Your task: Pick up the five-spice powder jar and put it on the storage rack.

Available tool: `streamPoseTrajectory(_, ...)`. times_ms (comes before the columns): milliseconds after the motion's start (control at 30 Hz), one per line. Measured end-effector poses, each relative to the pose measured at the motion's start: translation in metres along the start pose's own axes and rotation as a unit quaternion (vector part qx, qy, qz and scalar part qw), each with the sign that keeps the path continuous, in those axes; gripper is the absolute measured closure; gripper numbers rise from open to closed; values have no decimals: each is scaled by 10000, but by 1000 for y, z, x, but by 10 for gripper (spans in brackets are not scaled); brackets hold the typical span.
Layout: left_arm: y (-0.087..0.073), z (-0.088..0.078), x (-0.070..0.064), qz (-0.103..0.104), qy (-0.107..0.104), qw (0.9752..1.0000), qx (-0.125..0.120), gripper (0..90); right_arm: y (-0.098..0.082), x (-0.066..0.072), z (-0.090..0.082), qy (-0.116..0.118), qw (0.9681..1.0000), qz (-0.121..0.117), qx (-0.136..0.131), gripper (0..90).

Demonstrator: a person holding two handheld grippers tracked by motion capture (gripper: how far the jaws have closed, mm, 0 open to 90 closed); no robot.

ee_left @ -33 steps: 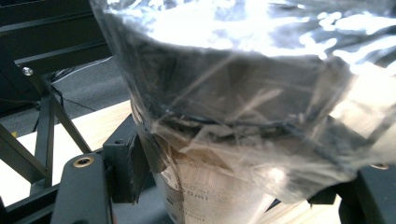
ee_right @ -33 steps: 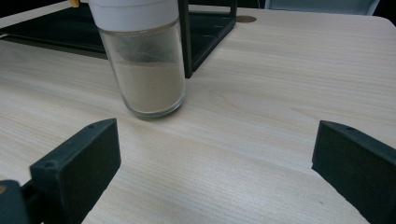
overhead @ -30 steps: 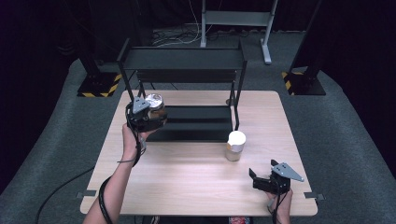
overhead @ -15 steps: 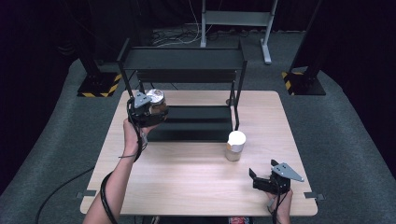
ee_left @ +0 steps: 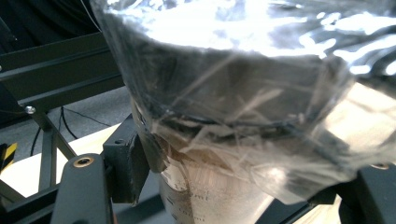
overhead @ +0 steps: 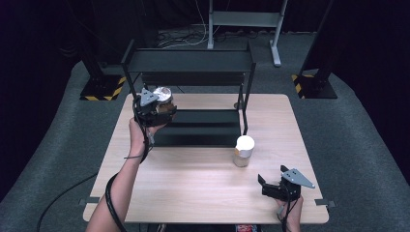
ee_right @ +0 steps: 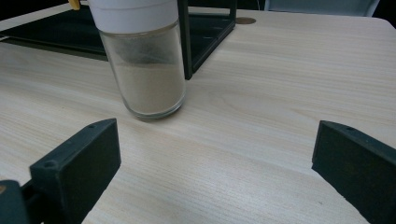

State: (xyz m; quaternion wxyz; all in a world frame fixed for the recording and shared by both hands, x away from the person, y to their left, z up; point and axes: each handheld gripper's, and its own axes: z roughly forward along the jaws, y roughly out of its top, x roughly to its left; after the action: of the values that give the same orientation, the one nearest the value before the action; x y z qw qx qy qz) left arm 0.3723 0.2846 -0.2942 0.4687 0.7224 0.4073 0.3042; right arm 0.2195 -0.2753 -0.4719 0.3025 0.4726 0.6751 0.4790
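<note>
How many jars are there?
2: a foil-topped jar held up in the left gripper by the black shelf rack, and a white-lidded jar standing on the table.

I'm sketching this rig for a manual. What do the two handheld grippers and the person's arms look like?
Both are black. The left gripper and the right gripper each carry a grey three-cornered plate on top. The jaws are blocky, matt black, with small screw holes. A black cable trails from the left gripper and loops around the forearm. The forearms are bare, with no sleeves in sight.
</note>
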Motion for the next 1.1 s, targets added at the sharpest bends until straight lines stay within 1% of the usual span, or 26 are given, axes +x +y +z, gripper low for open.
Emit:
streamPoseTrajectory(700,13,-6,6,-28,16,10000,-72,302,0,0,0,4,10000,-10,13,1)
streamPoseTrajectory(1100,21,-10,7,55,4,10000,-70,302,1,1,0,-2,10000,-18,26,1)
